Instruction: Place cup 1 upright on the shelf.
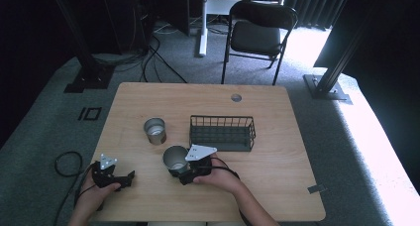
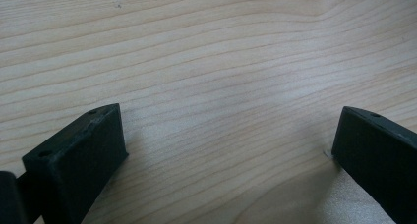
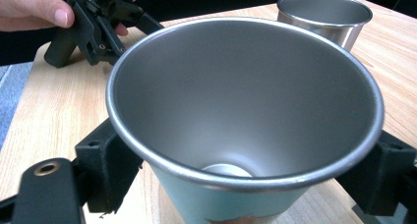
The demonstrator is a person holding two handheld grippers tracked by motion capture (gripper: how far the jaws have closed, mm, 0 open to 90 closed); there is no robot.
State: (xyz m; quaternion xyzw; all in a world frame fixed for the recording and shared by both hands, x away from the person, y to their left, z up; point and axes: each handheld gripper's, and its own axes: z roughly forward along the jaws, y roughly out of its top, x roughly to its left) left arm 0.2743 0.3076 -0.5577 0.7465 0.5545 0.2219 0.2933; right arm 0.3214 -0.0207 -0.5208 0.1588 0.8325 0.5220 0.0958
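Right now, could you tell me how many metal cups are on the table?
2. One cup sits between the jaws of the right tool; the other cup stands left of the wire basket.

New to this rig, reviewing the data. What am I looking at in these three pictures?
No robot here: a person holds a hand-operated claw in each hand. The high view looks down on a wooden table. The other two pictures come from cameras riding on each claw, looking along its black jaws. On the table stand two metal cups and a dark wire basket. The right claw has its jaws on either side of the near cup, apparently gripping it. The far cup stands free. The left claw is open over bare wood, holding nothing.
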